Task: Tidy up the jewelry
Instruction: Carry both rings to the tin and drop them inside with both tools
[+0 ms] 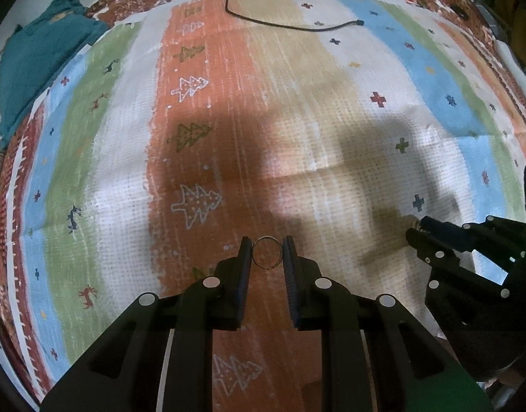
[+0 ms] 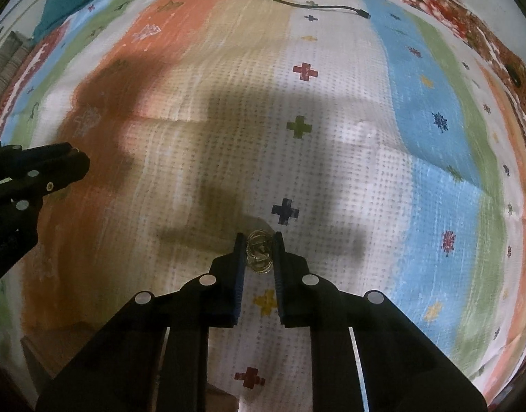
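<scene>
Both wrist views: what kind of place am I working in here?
Likely a home, working over a soft surface such as a bed or floor, though I can't tell which. A striped patterned cloth covers it, a teal fabric lies bunched at its edge, and a loose black cable trails across.

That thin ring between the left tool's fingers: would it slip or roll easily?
Probably. The ring is a thin, smooth wire loop, so it looks light and could slip or twist between the left gripper's fingers. Set on edge it might roll, though the textured cloth should stop it quickly.
</scene>
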Demonstrator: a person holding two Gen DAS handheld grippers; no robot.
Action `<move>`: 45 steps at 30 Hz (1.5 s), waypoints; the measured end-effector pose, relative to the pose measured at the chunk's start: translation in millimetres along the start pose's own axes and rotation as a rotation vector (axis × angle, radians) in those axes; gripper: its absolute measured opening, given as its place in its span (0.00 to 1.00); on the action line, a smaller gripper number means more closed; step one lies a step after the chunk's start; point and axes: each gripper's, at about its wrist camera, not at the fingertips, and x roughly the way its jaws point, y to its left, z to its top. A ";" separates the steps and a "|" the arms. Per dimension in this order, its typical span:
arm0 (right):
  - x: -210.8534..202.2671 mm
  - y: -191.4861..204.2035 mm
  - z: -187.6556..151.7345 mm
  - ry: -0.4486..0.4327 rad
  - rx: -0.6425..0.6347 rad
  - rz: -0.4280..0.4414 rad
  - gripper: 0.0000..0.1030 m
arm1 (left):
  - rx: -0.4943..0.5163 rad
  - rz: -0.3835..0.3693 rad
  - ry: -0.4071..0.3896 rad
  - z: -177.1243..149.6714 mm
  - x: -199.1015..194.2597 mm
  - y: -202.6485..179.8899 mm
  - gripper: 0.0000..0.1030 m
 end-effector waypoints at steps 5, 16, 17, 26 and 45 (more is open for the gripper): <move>-7.1 -0.7 -1.5 -0.021 0.003 0.008 0.15 | -0.005 -0.010 -0.021 -3.2 -12.7 -0.4 0.18; -50.9 -0.9 -13.6 -0.111 0.033 0.005 0.15 | 0.000 -0.023 -0.055 -15.3 -35.8 -4.3 0.18; -52.8 -1.3 -14.3 -0.114 0.037 0.004 0.15 | 0.001 -0.026 -0.060 -16.3 -38.2 -5.4 0.18; -75.3 -1.3 -29.1 -0.151 0.051 0.022 0.15 | 0.007 -0.040 -0.091 -26.3 -56.2 -13.0 0.18; -113.4 7.1 -62.8 -0.225 0.048 0.013 0.15 | 0.015 -0.090 -0.171 -58.2 -98.8 -26.3 0.18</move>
